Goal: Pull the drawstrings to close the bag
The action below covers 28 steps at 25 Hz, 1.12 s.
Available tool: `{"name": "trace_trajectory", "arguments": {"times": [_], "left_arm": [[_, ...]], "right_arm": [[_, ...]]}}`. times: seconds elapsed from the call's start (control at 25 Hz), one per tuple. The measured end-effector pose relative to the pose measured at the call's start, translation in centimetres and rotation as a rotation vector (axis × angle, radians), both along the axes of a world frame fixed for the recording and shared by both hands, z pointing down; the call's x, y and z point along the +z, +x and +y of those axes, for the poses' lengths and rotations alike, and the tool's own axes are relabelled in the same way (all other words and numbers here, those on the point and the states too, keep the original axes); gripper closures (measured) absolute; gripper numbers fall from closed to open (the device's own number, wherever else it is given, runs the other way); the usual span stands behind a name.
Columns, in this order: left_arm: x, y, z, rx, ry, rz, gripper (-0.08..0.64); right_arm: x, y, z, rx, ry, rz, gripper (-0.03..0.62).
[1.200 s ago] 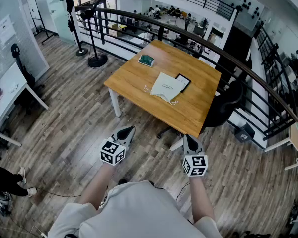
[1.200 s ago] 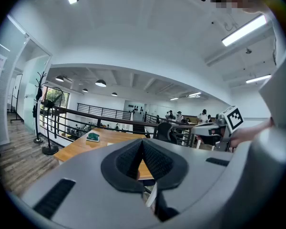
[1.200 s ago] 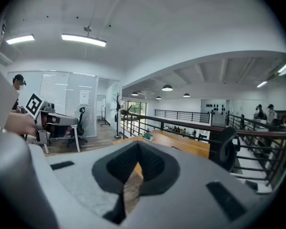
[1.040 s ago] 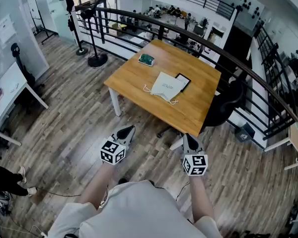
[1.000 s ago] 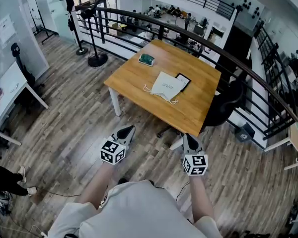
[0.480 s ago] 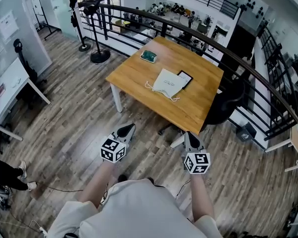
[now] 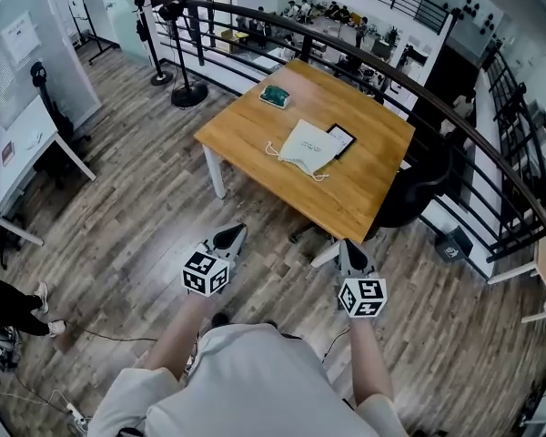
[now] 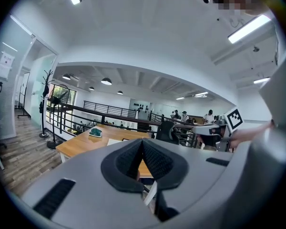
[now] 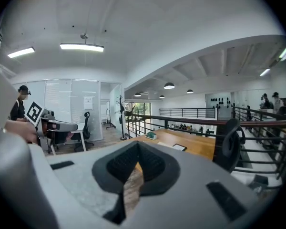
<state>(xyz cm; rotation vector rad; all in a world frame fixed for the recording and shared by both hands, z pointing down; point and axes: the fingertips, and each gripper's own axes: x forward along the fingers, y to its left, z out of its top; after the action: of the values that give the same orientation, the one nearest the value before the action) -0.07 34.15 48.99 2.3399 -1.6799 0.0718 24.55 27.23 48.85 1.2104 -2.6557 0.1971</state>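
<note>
Grey left claw (image 7: 229, 238): jaws pressed together, nothing between them. It hangs over the wood-plank floor (image 7: 136, 198), well apart from the counter (image 7: 246, 130).

Counter, left to right:
- small green item (image 7: 275, 96) near the far corner, apart from everything else.
- white drawstring bag (image 7: 308, 146), lying flat about mid-counter. Drawstrings (image 7: 271, 149) show as thin pale loops, one off the bag's left edge and one off its near-right edge.
- dark flat tablet-like slab (image 7: 338, 139), just beside the bag's right edge, possibly touching; cannot tell.

Right claw (image 7: 349, 255): jaws also pressed together and empty, over the floor near the counter's front corner, well short of the bag.

Handling estimate for the bag: thin cloth, looks nearly empty, so light, limp and easy to drag. It has no stiffness, and a grip on the body would only bunch the fabric. The cords are thin and probably slick, so they need a full pinch placed on the loop, not its tip. Best hold: left claw on the left loop, right claw on the near-right loop, then pull apart evenly. On smooth wood the bag will likely slide toward whichever side pulls harder.

Risk: the tablet-like slab may get nudged.
</note>
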Motion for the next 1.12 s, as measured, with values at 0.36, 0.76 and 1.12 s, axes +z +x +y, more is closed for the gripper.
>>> {"name": "trace_trajectory", "arguments": {"times": [0.36,0.76,1.12], "left_arm": [[0.7,2.3,-1.0,-0.052,-0.01,0.01,0.566],[0.7,2.0,-3.4,-0.074,-0.012,0.008,0.566],[1.4,-0.1,-7.3,-0.072,-0.003,0.02,0.495]], "right_arm": [[0.7,1.9,-1.9,-0.049,-0.004,0.021,0.591],[1.3,1.5,-4.7,-0.064,-0.015,0.035,0.591],[1.6,0.6,-7.9,-0.004,-0.018,0.017,0.553]]}}
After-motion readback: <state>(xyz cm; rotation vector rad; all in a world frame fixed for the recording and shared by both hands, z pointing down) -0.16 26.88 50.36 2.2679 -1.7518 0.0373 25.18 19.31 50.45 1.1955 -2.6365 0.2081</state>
